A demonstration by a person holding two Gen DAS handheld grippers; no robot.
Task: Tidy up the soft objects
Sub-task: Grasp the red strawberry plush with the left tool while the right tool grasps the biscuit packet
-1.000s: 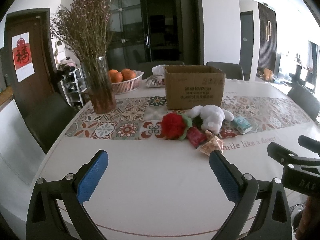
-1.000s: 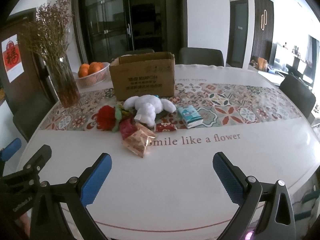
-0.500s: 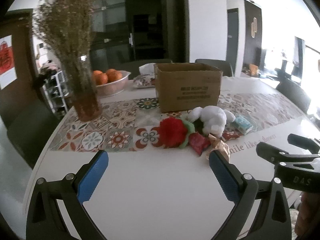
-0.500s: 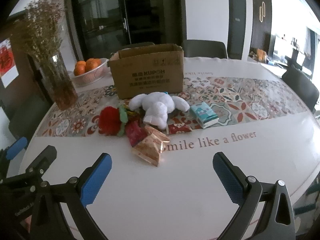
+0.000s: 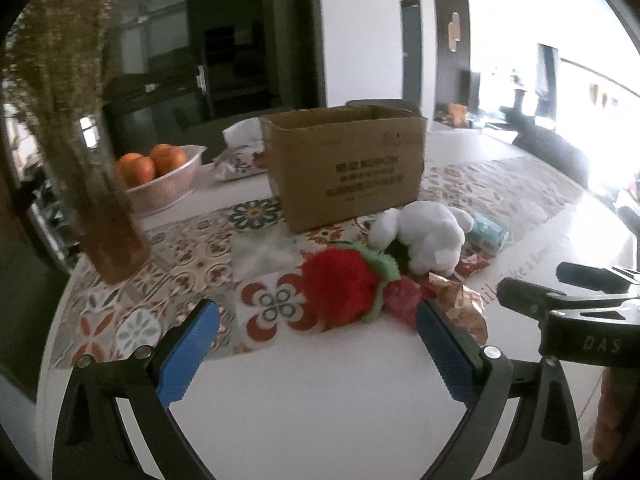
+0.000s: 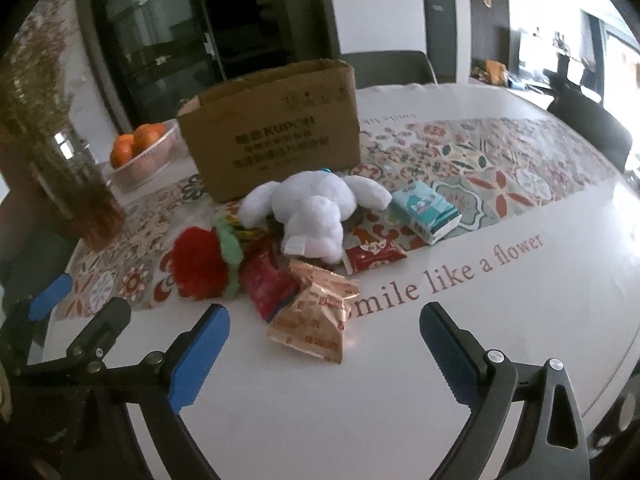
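A white plush toy (image 6: 316, 212) lies on the table in front of an open cardboard box (image 6: 276, 136). A red plush strawberry (image 6: 204, 264) with green leaves lies to its left. Both also show in the left wrist view: the white plush (image 5: 428, 236), the strawberry (image 5: 340, 288) and the box (image 5: 348, 164). My left gripper (image 5: 316, 356) is open and empty, just short of the strawberry. My right gripper (image 6: 324, 360) is open and empty, just short of a tan snack packet (image 6: 316, 312).
Red snack packets (image 6: 268, 284) and a blue tissue pack (image 6: 424, 212) lie among the toys. A glass vase of dried flowers (image 6: 80, 184) and a bowl of oranges (image 6: 140, 152) stand at the left. Chairs surround the white table (image 6: 480, 304).
Both grippers have moved forward toward the pile of toys and packets, which now looks larger and closer. Both stay open.
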